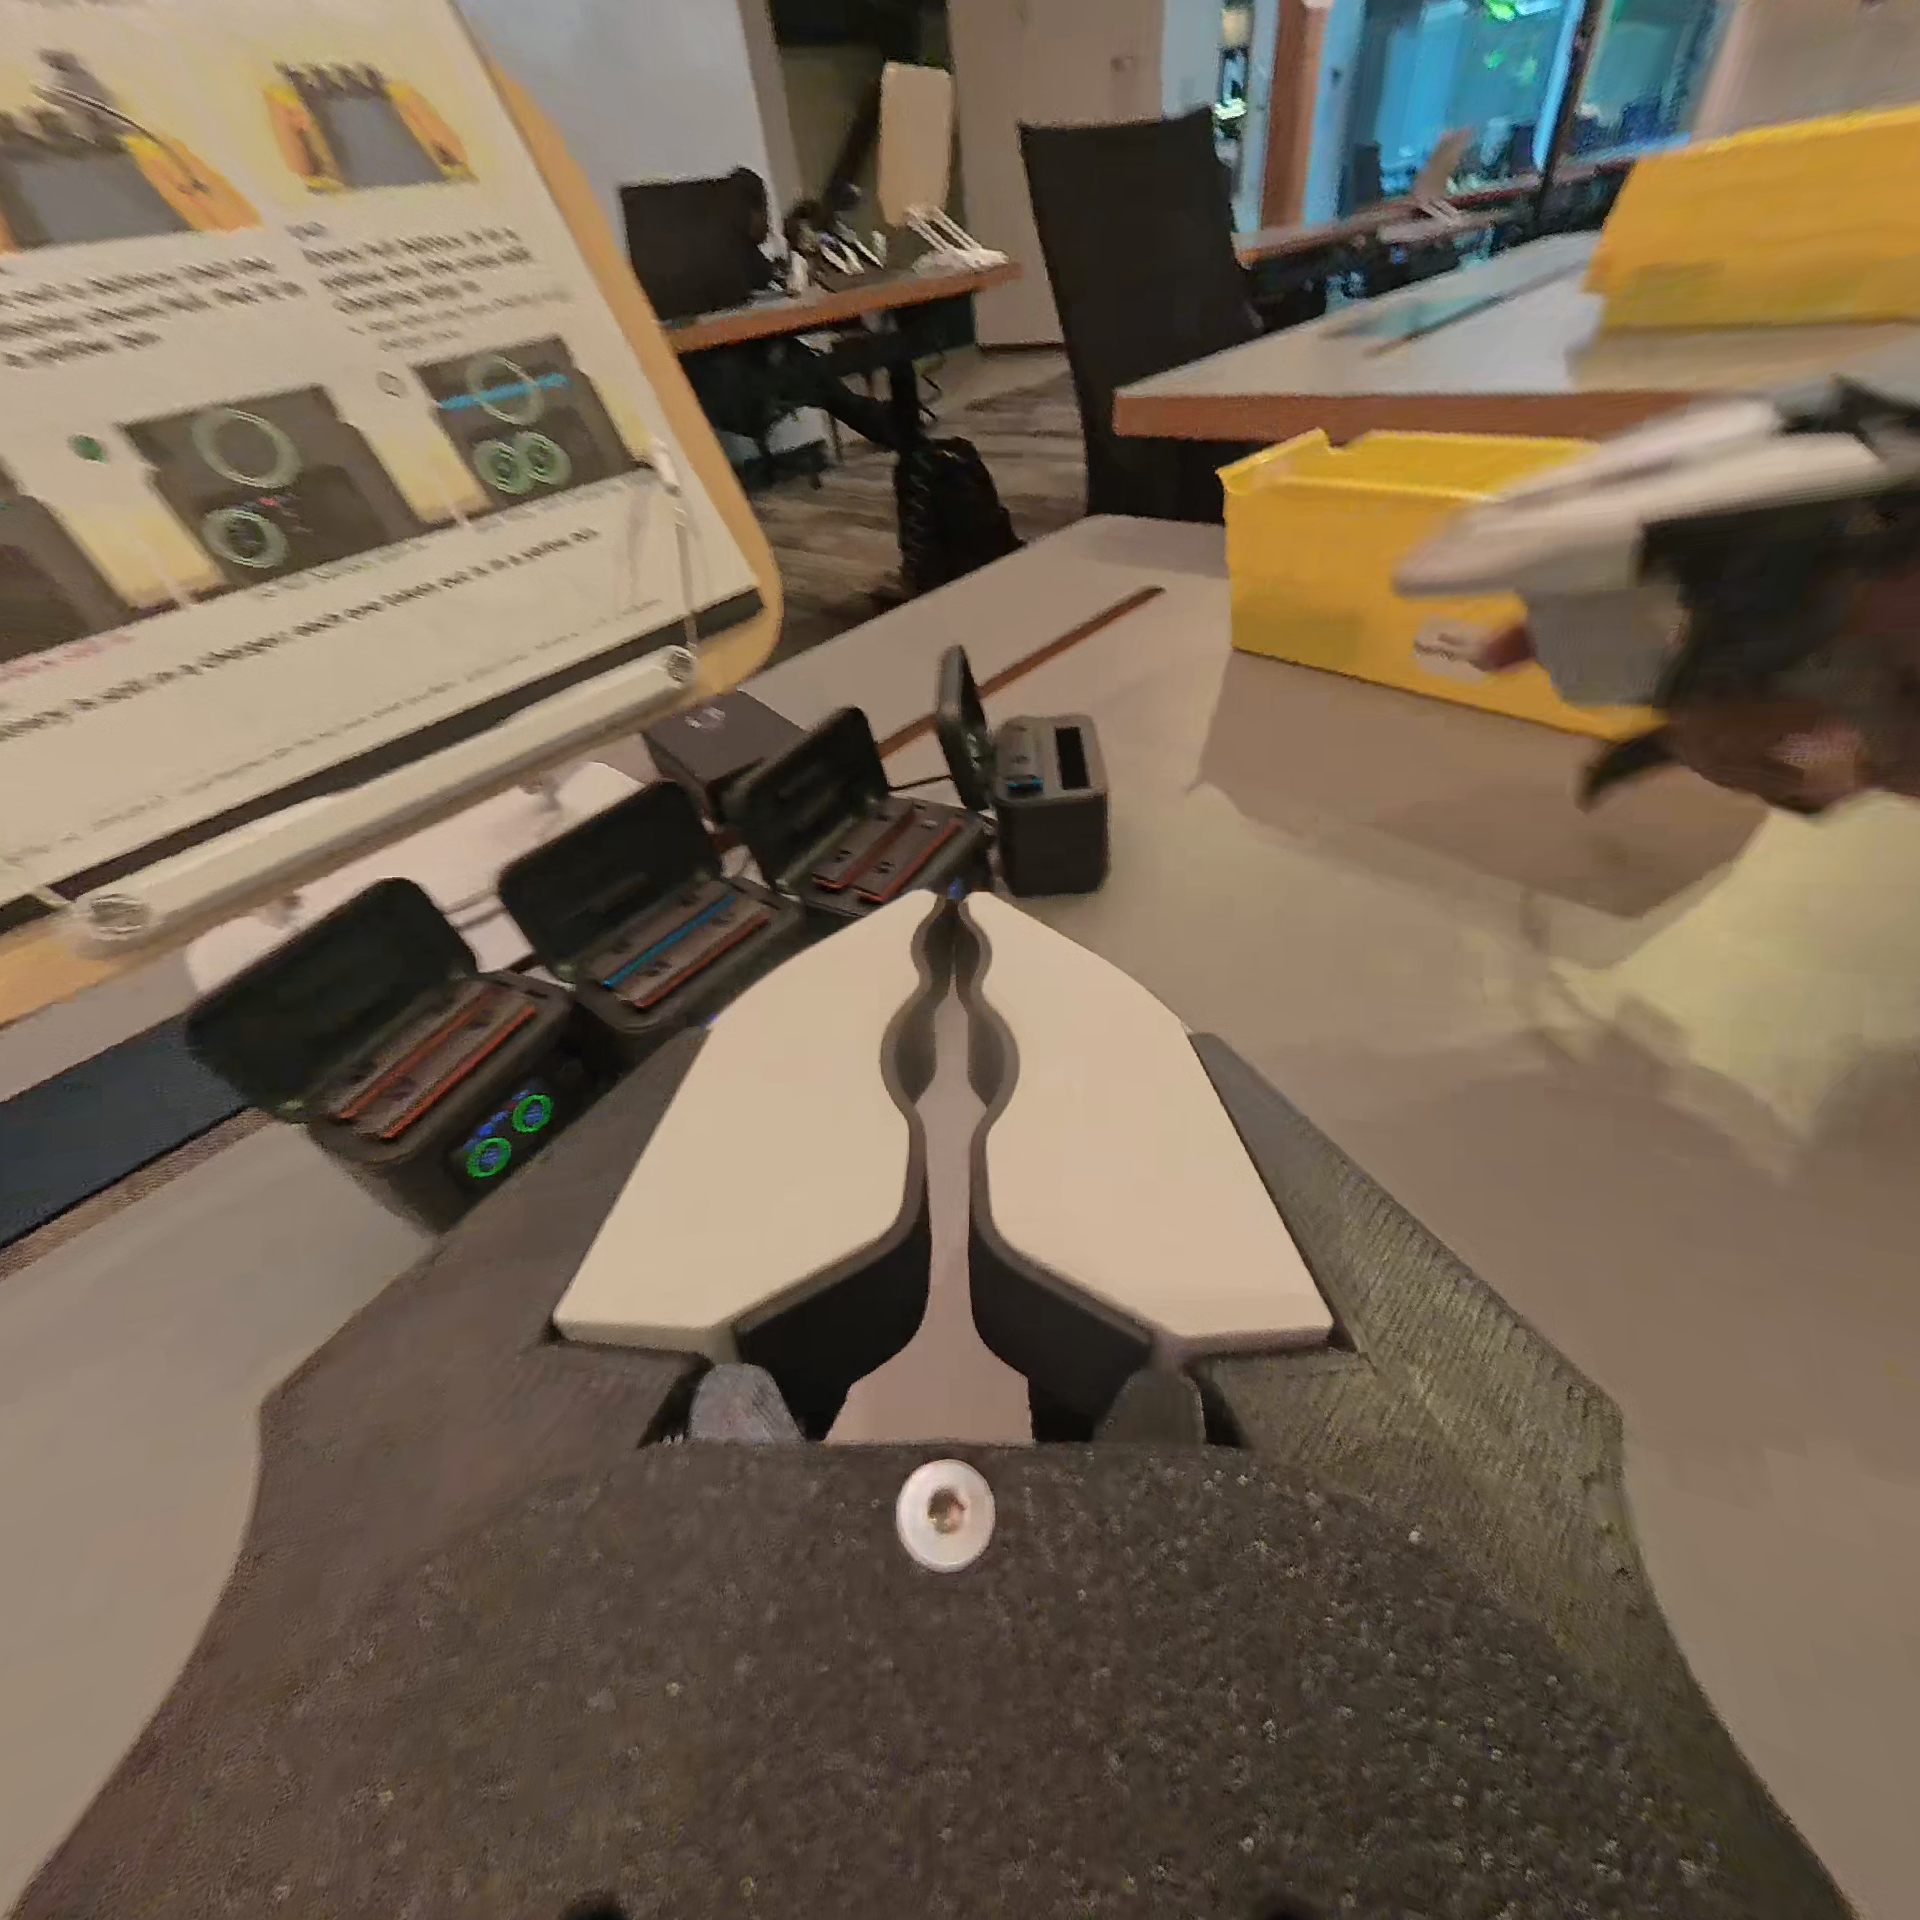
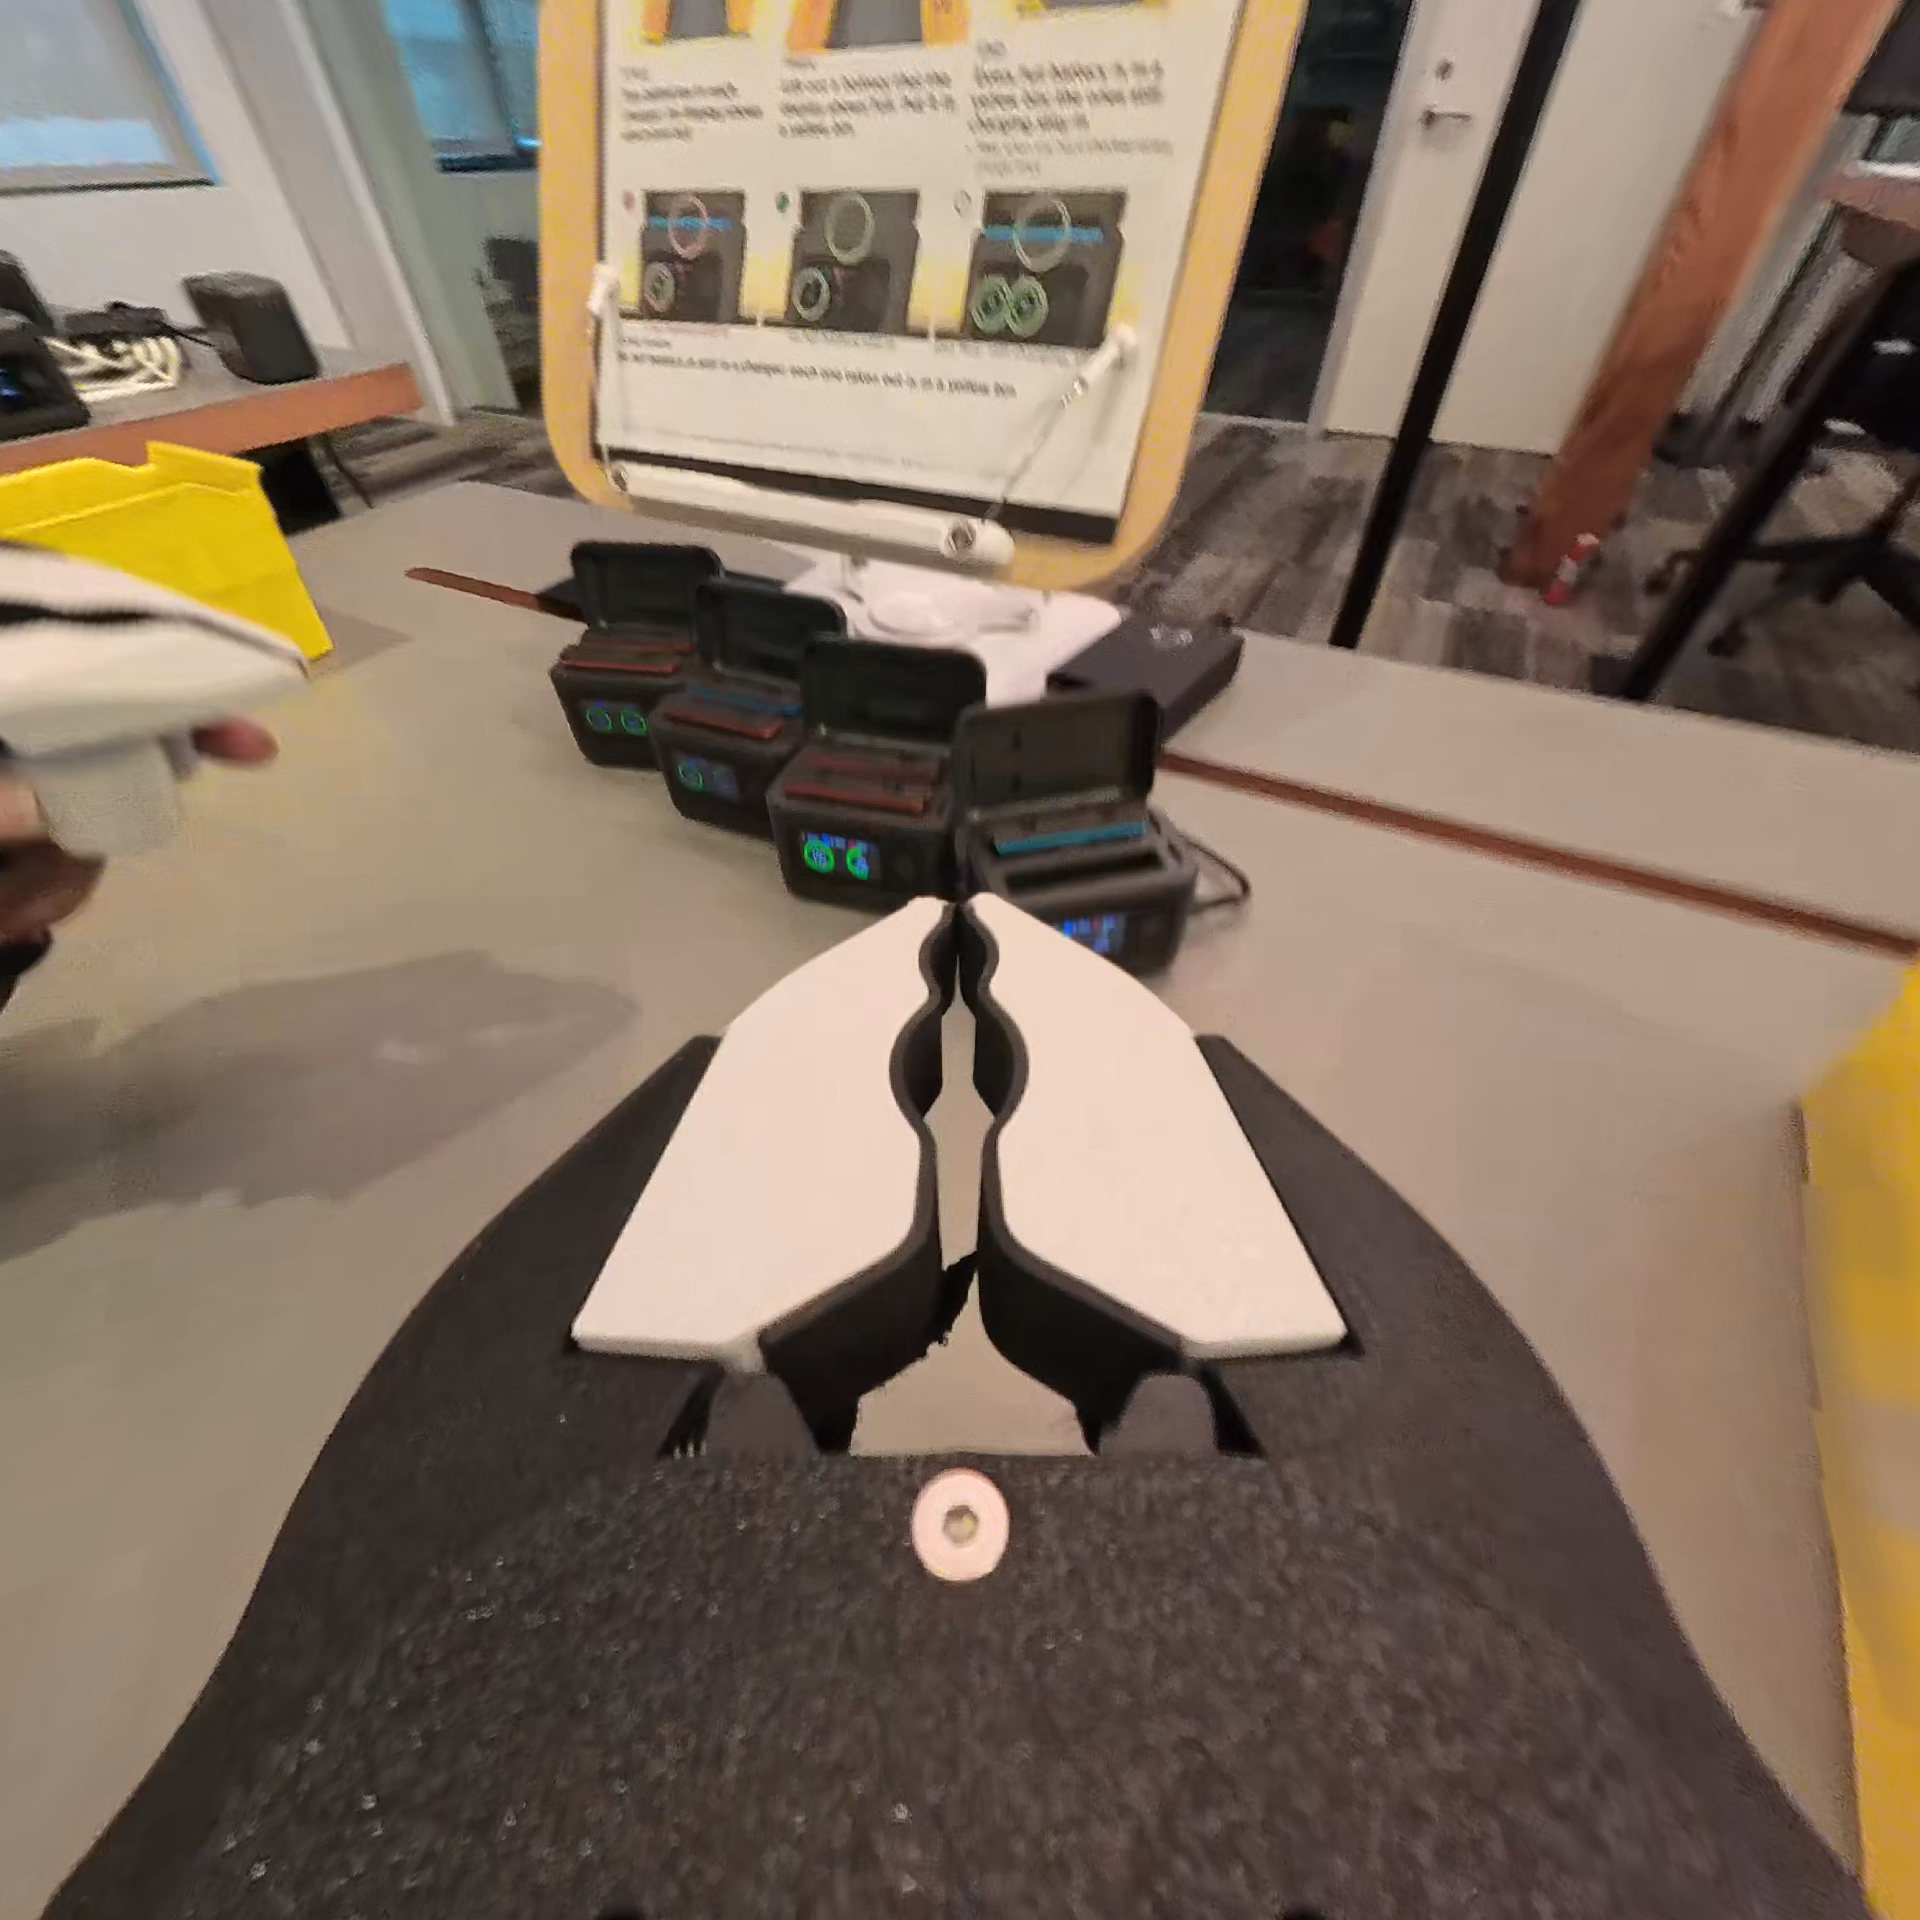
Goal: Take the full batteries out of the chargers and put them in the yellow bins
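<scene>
Several black chargers with open lids stand in a row on the grey table. In the left wrist view the nearest charger shows green rings on its display and holds red-edged batteries. The farthest charger holds one blue-edged battery beside a bare slot. My left gripper is shut, tips together, nothing between them, in front of the row. My right gripper is also shut with nothing between its tips, just before the charger with the blue-edged battery. The charger next to it shows green rings. A yellow bin stands to the right.
An instruction board on a stand rises behind the chargers, and a black box lies beside its base. Another yellow bin is at the left and one at the right edge. The other gripper hovers at the left. The tips of one gripper are about 20 centimetres away from the tips of the other.
</scene>
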`<state>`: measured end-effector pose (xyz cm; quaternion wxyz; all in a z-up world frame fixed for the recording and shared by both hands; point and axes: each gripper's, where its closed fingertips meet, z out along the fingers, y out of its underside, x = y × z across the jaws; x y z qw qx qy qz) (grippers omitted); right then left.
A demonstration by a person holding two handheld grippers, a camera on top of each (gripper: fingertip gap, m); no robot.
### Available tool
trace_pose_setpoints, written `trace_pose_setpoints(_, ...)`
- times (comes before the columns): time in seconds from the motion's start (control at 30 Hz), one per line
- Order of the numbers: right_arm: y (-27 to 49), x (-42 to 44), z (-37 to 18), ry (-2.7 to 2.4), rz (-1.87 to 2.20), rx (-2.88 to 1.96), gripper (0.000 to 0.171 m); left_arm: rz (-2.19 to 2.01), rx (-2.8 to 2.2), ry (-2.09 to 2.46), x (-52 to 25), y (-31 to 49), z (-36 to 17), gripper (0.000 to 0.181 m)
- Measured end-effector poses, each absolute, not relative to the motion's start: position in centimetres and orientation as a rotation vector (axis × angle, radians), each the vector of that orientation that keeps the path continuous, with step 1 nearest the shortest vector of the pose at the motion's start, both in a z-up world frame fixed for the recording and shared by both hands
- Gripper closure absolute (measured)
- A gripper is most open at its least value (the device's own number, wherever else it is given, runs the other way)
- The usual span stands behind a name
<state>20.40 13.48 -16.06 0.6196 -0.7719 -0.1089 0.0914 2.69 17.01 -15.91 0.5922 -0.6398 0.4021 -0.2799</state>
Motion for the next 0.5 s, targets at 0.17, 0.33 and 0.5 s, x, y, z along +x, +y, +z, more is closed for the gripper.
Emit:
trace_pose_setpoints(0.17, 9.8, 21.0, -18.8, -0.096, 0.187, -1.788, 0.171, -0.622, -1.447, 0.780, -1.2, 18.4, -12.5, 0.181)
trace_pose_setpoints(0.33, 10.0, 21.0, -19.4, -0.123, 0.172, -1.779, 0.171, -0.552, -1.405, 0.665, -6.2, 19.2, -9.5, 0.181)
trace_pose_setpoints(0.5, 9.9, 21.6, -19.5, -0.096, 0.173, -1.776, 0.171, -0.286, -1.394, 0.605, -15.7, 20.0, -7.3, 0.180)
